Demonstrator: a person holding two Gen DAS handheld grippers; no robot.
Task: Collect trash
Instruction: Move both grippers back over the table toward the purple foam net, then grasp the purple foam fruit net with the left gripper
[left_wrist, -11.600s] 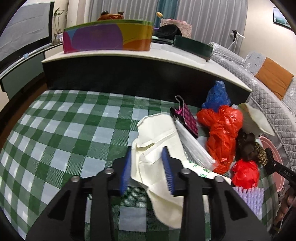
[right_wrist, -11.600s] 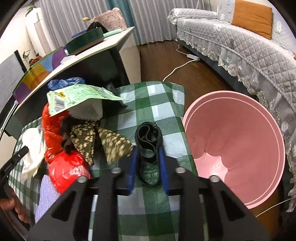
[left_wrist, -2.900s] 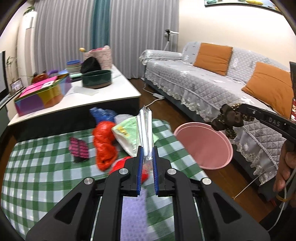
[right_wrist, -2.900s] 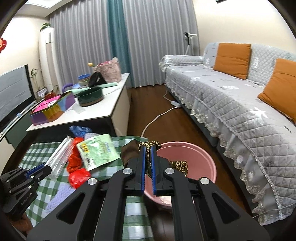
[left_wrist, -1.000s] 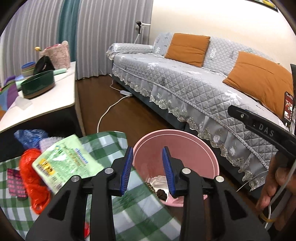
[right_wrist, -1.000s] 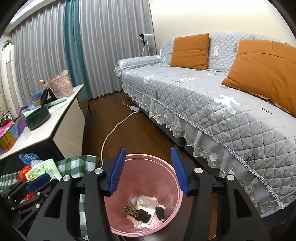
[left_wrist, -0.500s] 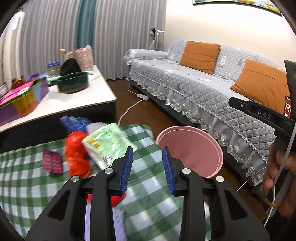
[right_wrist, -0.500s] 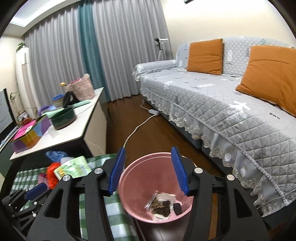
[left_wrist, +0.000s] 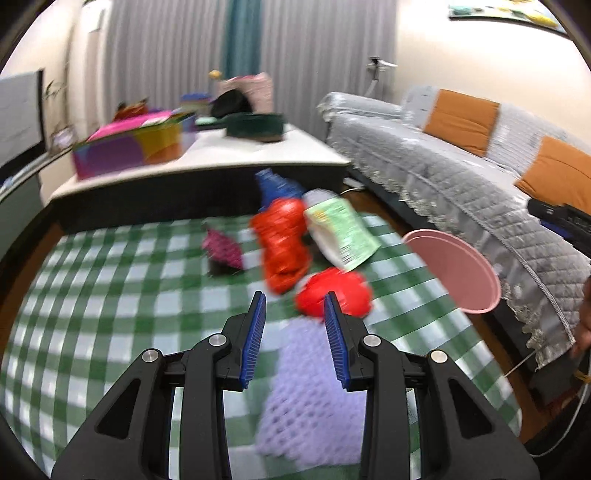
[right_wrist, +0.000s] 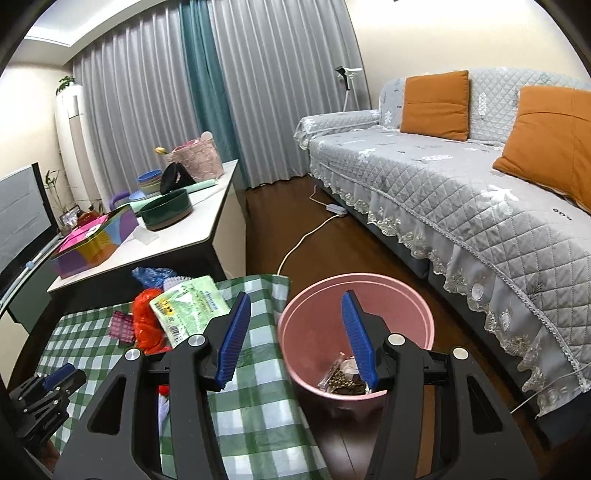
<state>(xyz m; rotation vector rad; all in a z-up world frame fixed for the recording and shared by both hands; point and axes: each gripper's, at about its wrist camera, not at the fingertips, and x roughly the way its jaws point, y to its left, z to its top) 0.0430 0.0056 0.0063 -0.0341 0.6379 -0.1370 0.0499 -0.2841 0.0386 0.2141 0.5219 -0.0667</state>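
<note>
My left gripper (left_wrist: 293, 334) is open and empty above the green checked cloth (left_wrist: 110, 295). Just ahead of its tips lie a lilac foam net (left_wrist: 310, 398) and a small red bag (left_wrist: 332, 295). Beyond these sit a larger red bag (left_wrist: 282, 240), a green-printed packet (left_wrist: 341, 230), a blue bag (left_wrist: 275, 186) and a pink blister pack (left_wrist: 223, 249). My right gripper (right_wrist: 291, 332) is open and empty over the near rim of the pink bin (right_wrist: 354, 306), which holds scraps (right_wrist: 341, 380). The left gripper (right_wrist: 44, 391) shows at that view's lower left.
A white low table (left_wrist: 207, 155) with a colourful box (left_wrist: 129, 147) and a dark green bowl (left_wrist: 255, 125) stands behind the cloth. A grey quilted sofa (right_wrist: 461, 192) with orange cushions runs along the right. A white cable (right_wrist: 306, 232) lies on the wooden floor.
My left gripper has swung left, away from the pink bin and back over the cloth toward the trash. The right gripper has drawn back a little from the bin. Both stay open.
</note>
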